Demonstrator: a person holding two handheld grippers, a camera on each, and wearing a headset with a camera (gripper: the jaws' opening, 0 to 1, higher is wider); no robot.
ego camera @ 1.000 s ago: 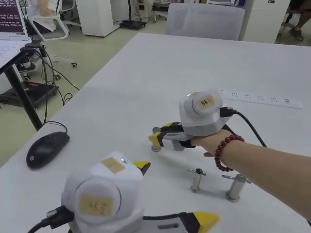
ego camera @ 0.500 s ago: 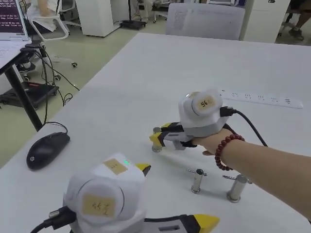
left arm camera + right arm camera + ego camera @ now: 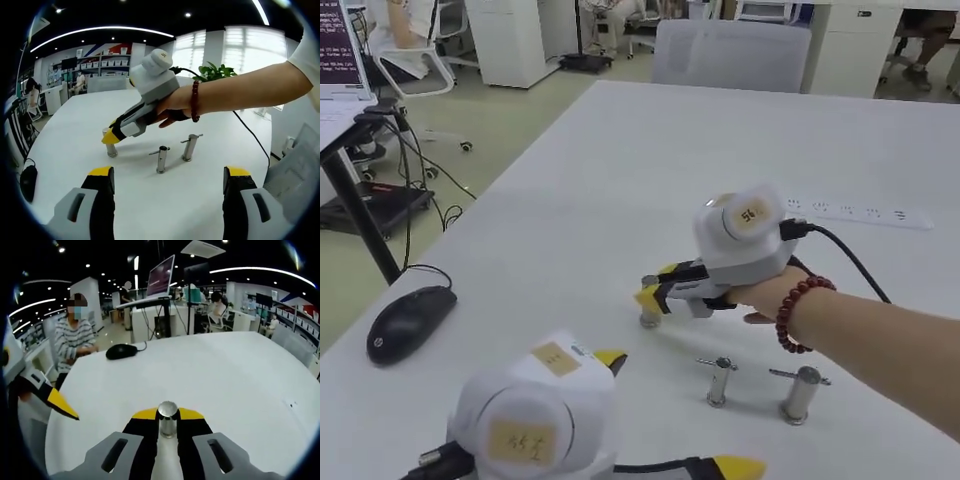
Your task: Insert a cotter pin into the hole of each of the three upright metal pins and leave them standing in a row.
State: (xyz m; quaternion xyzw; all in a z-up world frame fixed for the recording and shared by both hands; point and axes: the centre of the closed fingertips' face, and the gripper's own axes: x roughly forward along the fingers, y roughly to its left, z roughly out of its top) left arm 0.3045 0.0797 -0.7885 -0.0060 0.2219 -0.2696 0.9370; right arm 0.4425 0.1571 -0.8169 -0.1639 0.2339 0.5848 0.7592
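Three upright metal pins stand on the white table (image 3: 620, 180). The middle pin (image 3: 718, 382) and the right pin (image 3: 799, 393) each carry a cotter pin through the top, as the left gripper view also shows for the middle pin (image 3: 161, 159) and the right pin (image 3: 188, 147). My right gripper (image 3: 650, 296) is shut on the leftmost pin (image 3: 649, 318), whose round top (image 3: 168, 411) sits between the yellow tips; I see no cotter pin in it. My left gripper (image 3: 168, 175) hangs open and holds nothing, low and near me (image 3: 672, 412).
A black mouse (image 3: 408, 322) lies at the table's left edge. A white power strip (image 3: 850, 213) lies beyond the right gripper, whose cable trails back. A grey chair (image 3: 735, 55) stands at the far edge, and a desk with cables to the left.
The head camera has shifted slightly, so the whole picture sits a little lower. My right gripper stays shut on the leftmost pin. The other two pins have not moved.
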